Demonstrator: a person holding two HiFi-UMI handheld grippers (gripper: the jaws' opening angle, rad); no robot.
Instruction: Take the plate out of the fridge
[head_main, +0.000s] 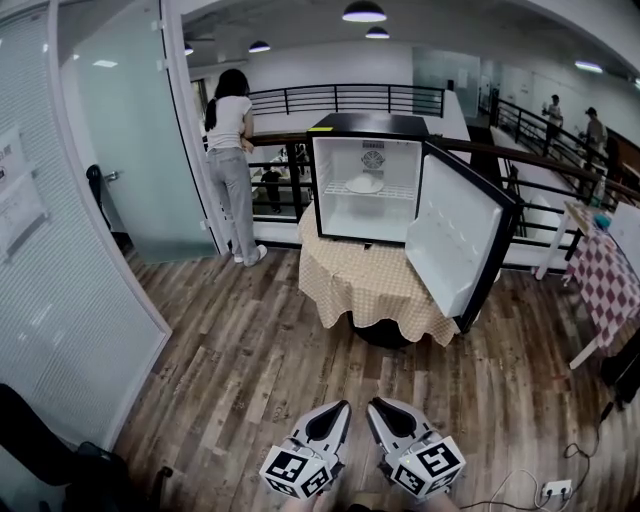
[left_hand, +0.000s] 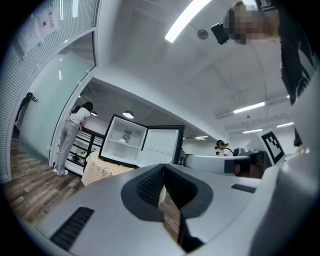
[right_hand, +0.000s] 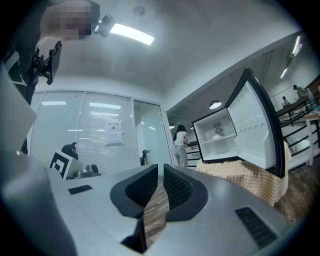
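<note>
Plate (head_main: 363, 185): white and round, lying flat near the middle of the wire shelf (head_main: 335, 192) in the fridge's upper half.
Fridge (head_main: 372, 124): small, with a black casing and a white inside. It stands upright on a worktop (head_main: 372, 285) draped in a yellowish checked cloth.
Fridge door (head_main: 452, 235): swung wide open to the right, its white inner lining showing.

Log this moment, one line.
fridge open | plate on shelf inside | left tongs shut, empty | right tongs shut, empty
</note>
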